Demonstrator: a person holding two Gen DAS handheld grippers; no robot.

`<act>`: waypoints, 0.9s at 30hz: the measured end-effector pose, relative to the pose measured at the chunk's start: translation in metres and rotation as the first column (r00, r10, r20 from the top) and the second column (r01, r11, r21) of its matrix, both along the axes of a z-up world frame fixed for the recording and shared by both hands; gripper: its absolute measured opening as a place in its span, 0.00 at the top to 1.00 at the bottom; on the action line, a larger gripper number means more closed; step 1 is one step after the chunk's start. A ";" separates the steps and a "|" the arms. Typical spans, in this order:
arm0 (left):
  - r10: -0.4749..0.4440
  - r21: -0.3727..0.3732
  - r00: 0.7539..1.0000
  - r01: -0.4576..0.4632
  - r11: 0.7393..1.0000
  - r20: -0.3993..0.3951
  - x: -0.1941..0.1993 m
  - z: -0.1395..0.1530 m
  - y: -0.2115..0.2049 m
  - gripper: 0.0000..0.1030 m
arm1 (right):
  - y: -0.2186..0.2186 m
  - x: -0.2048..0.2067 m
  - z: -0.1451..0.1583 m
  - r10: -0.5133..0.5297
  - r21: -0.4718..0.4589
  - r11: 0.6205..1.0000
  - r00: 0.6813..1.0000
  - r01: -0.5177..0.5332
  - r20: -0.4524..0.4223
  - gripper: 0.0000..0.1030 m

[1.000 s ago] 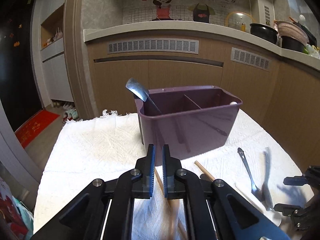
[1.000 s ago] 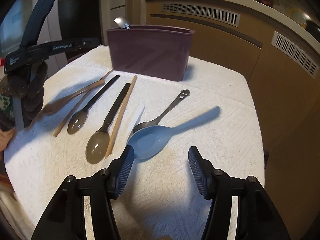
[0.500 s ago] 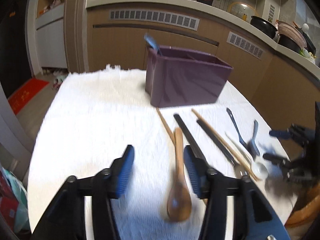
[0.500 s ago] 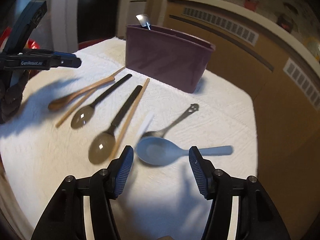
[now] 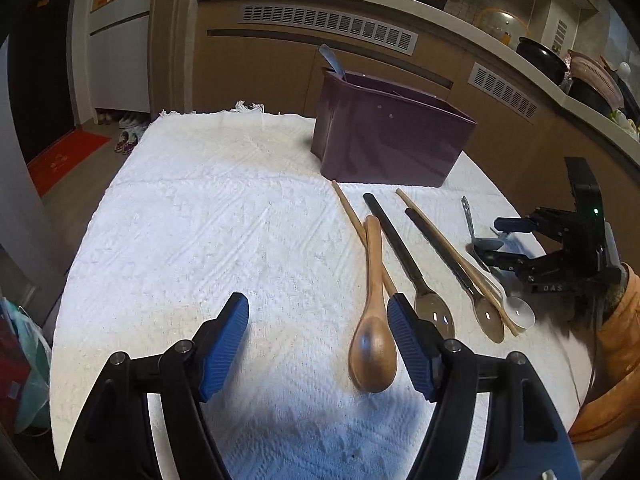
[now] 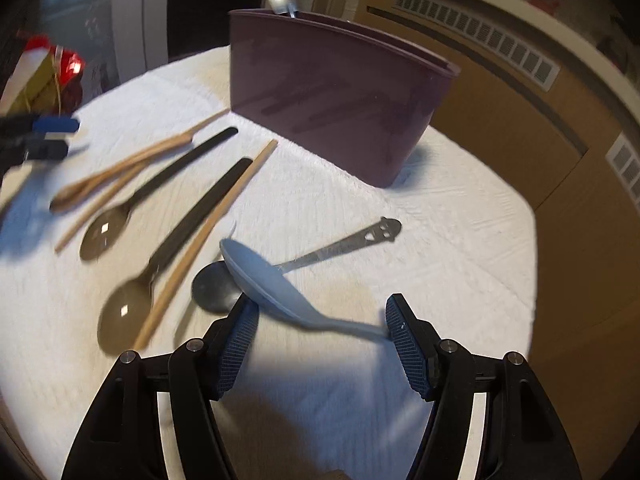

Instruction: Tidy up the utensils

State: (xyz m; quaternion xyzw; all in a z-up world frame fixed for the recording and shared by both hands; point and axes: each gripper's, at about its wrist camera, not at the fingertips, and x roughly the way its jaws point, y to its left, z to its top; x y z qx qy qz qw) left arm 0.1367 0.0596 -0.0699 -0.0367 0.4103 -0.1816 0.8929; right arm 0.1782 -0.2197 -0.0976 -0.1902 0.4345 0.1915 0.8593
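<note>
Two grippers work over a table point(image 5: 208, 216) covered by a white textured cloth, with the utensils laid out in a row in front of a purple caddy point(image 5: 390, 142). Farthest left in the left wrist view, the left gripper point(image 5: 318, 338) has just been opening and its blue pads stand wide apart over bare cloth, gripping nothing. Just inside its right pad lies a wooden spoon point(image 5: 374, 320), bowl toward the camera, its handle crossing a wooden chopstick point(image 5: 350, 210). Next come two dark-handled spoons point(image 5: 400, 248), with a second chopstick point(image 5: 440, 240) lying along the right-hand one, and then a white spoon point(image 5: 518, 312) near the cloth's edge. A metal spoon point(image 6: 298, 266) with a cut-out handle end lies further right. At the far right, the right gripper point(image 6: 320, 330) has also just been opening; a pale blue spoon point(image 6: 272, 284) lies tilted across its gap, bowl over the left pad and handle tip at the right pad, but blur hides whether the pads press it. One metal spoon point(image 5: 332, 60) already stands in the caddy's left end.
</note>
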 end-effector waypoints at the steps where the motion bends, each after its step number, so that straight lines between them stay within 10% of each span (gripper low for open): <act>1: 0.000 0.003 1.000 0.000 1.000 -0.005 0.000 -0.001 0.000 0.33 | 0.000 0.006 0.000 -0.004 0.026 1.000 1.000 0.004 -0.014 0.35; 12: -0.045 0.024 0.999 0.045 0.999 -0.023 -0.008 -0.005 -0.005 0.33 | 0.018 0.001 0.016 -0.083 0.057 0.995 0.995 0.087 -0.061 0.93; 22: -0.309 0.205 0.951 0.302 0.931 0.002 -0.041 -0.008 -0.042 0.43 | -0.001 -0.024 0.075 -0.190 0.201 0.961 0.981 0.192 -0.032 0.93; 27: -0.231 0.147 0.972 0.233 0.961 -0.032 -0.020 -0.017 -0.045 0.50 | -0.010 -0.036 0.075 -0.224 0.229 0.947 0.974 0.225 -0.030 0.93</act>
